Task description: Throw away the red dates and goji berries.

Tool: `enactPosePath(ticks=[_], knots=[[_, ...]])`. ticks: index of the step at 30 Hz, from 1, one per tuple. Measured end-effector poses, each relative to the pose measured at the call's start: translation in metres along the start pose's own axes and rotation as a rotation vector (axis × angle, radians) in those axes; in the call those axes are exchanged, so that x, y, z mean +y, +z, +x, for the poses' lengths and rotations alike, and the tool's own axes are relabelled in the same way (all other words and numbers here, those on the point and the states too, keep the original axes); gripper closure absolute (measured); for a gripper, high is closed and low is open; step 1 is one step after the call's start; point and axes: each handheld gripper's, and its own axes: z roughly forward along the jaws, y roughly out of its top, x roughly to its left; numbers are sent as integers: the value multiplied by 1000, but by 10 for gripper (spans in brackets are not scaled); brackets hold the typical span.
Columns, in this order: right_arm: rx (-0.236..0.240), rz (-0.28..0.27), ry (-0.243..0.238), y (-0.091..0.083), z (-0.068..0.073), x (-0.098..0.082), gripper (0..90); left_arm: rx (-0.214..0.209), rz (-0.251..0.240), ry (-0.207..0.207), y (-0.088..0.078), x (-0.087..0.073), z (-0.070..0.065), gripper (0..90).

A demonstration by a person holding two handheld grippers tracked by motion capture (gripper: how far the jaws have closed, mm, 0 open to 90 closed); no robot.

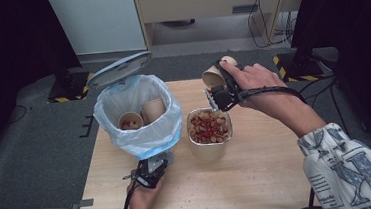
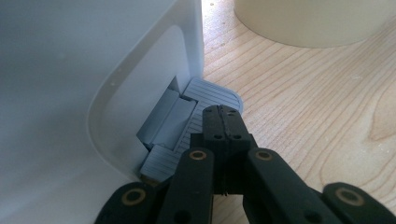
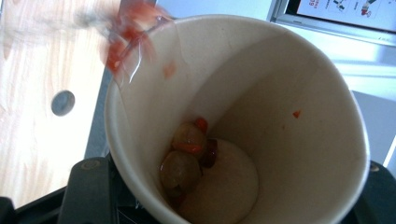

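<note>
Cup [image 1: 215,73] first: the right gripper [image 1: 219,98] is clamped on this paper cup, holding it tipped over above the square container [image 1: 209,128] of nuts and red bits, which sits just below and slightly toward the person from the jaws. The cup's long axis runs slantwise, mouth facing down toward that container, so any further pour depends on keeping the mouth over the container's rim. The right hand [image 1: 257,86] is plainly the nearer one; the left is well off to the other side. There the left gripper [image 2: 223,122], jaws pressed together with nothing between them, bears down on the grey foot pedal [image 2: 205,100] of the lined bin [image 1: 139,113], whose lid [image 1: 119,68] stands raised (two cups already lie inside). The right gripper view looks into the cup [image 3: 233,121], where a few nuts and red pieces [image 3: 189,156] cling near the bottom; the high view cannot see those leftovers, yet it alone relates cup, container and bin.
</note>
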Motion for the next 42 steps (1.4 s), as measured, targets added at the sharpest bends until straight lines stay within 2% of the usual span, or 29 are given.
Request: enactPosePath(ticks=[3, 7, 8, 10, 11, 22, 23, 27, 28, 30, 42], knots=[[-6, 2, -28, 0, -1, 1, 341, -2, -2, 1, 0, 0, 0, 899], [-10, 1, -25, 0, -2, 1, 342, 0, -1, 0, 0, 0, 0, 899], [-9, 5, -31, 0, -2, 1, 342, -6, -15, -16, 1, 0, -1, 899], [-14, 3, -31, 0, -1, 0, 342, -7, -14, -15, 1, 0, -1, 899], [-14, 5, -37, 0, -1, 0, 342, -2, 0, 3, 0, 0, 0, 899], [-19, 16, -85, 0, 1, 3, 346, -1, 1, 3, 0, 0, 0, 899], [-24, 20, -109, 1, 0, 3, 346, 0, 1, 2, 0, 0, 0, 899], [-29, 26, -110, 0, -2, 4, 347, -1, -2, 0, 0, 0, 0, 899], [-32, 21, -114, 1, -2, 4, 346, -8, -15, -15, 1, 0, -1, 899], [-33, 23, -118, 0, -2, 4, 347, -2, 2, 5, 0, 0, 0, 899], [-50, 35, -125, -5, -15, 0, 349, -2, 1, 2, 0, 0, 0, 899]])
